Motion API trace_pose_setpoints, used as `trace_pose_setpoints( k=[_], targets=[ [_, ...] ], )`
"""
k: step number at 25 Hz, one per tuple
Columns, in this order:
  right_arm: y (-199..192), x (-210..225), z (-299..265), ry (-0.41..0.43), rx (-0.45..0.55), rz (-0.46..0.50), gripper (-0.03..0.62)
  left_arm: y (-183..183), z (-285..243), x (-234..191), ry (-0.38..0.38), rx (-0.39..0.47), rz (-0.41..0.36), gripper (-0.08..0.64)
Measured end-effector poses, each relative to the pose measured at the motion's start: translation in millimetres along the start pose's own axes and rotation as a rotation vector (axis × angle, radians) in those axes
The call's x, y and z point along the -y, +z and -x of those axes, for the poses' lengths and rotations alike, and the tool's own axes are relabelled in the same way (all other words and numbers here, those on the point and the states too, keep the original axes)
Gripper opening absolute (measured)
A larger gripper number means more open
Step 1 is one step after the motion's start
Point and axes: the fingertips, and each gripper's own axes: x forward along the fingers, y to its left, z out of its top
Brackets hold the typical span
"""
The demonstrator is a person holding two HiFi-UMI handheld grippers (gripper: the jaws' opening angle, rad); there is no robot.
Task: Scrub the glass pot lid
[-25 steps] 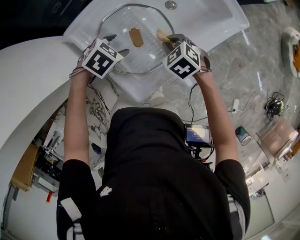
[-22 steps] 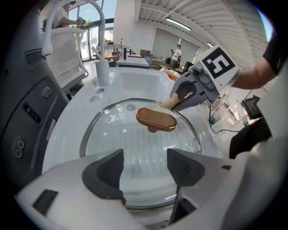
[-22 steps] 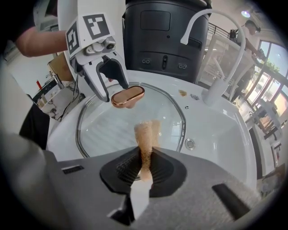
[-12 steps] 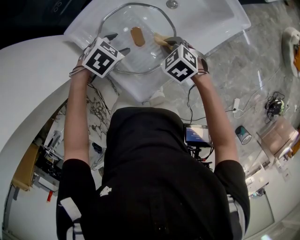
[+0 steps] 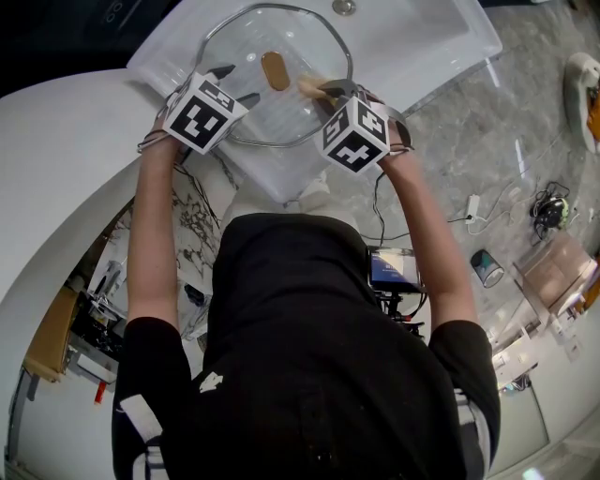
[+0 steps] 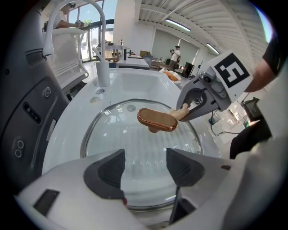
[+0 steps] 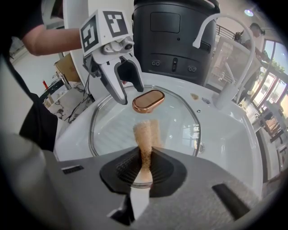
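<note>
A round glass pot lid (image 5: pixel 242 42) with a copper-brown knob (image 5: pixel 275 70) lies in the white sink (image 5: pixel 422 42). My left gripper (image 5: pixel 234 86) is open at the lid's near left rim, and glass (image 6: pixel 135 148) shows between its fingers (image 6: pixel 105 173). My right gripper (image 5: pixel 336 87) is shut on a tan scrub sponge (image 7: pixel 145 134). The sponge's far end rests on the glass (image 7: pixel 175 121) just short of the knob (image 7: pixel 148 100). The left gripper view shows the sponge (image 6: pixel 181 112) beside the knob (image 6: pixel 157 119).
A white faucet (image 7: pixel 225 58) stands at the sink's far side, near the drain (image 5: pixel 344 7). A black appliance (image 7: pixel 175 40) rises behind the basin. Cables and small devices (image 5: pixel 544 211) lie on the marble floor to the right.
My right gripper has shifted slightly left and toward me, dragging the sponge across the glass beside the knob. The left gripper has stayed at the lid's rim.
</note>
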Motion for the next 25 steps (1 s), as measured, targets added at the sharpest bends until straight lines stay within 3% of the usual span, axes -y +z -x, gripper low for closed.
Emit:
trace_pose_setpoints(
  k=[25],
  targets=[
    [19, -69, -2, 0.229, 0.011, 0.087, 0.025, -2, -2, 0, -0.002, -0.017, -0.005, 0.287]
  ],
)
